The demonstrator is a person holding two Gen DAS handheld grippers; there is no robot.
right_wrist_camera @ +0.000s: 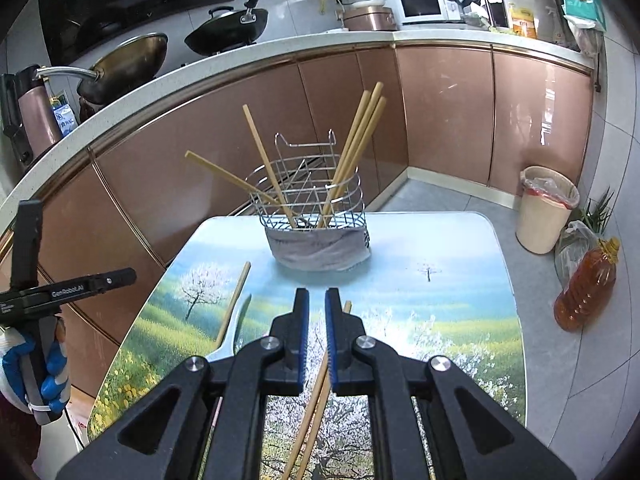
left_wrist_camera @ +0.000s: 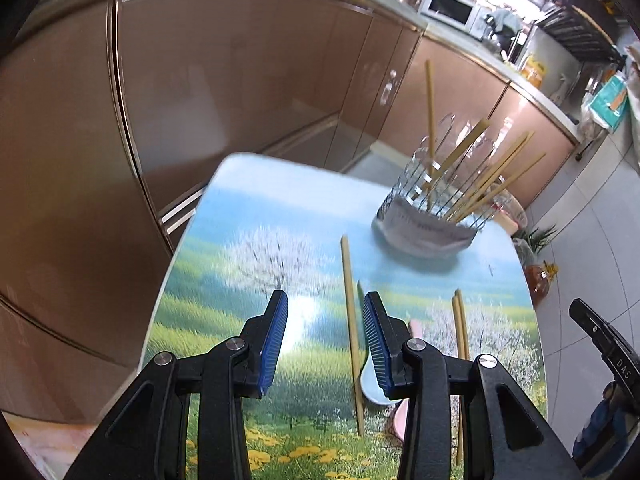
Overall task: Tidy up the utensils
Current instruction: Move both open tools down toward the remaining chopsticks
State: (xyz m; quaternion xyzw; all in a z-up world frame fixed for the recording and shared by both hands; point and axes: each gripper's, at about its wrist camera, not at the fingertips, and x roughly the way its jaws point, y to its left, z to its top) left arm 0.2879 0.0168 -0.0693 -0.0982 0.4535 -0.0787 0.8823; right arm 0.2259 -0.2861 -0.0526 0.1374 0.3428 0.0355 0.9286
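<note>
A wire utensil basket [right_wrist_camera: 316, 216] with a grey cloth around its base stands at the far end of the table and holds several bamboo chopsticks [right_wrist_camera: 356, 148]; it also shows in the left wrist view [left_wrist_camera: 436, 196]. A single chopstick [left_wrist_camera: 352, 332] and a white spoon [left_wrist_camera: 370, 384] lie on the table beside my left gripper [left_wrist_camera: 326, 340], which is open and empty above them. A pair of chopsticks [right_wrist_camera: 316, 404] lies under my right gripper [right_wrist_camera: 316, 336], whose jaws are nearly closed with a narrow gap and hold nothing. A pink spoon [left_wrist_camera: 402, 416] lies partly hidden.
The table [right_wrist_camera: 460, 280] has a printed meadow-and-tree top. Brown cabinets stand behind it. A bin [right_wrist_camera: 546, 208], a bag and an oil bottle [right_wrist_camera: 584, 288] stand on the floor to the right. Woks [right_wrist_camera: 228, 32] sit on the counter.
</note>
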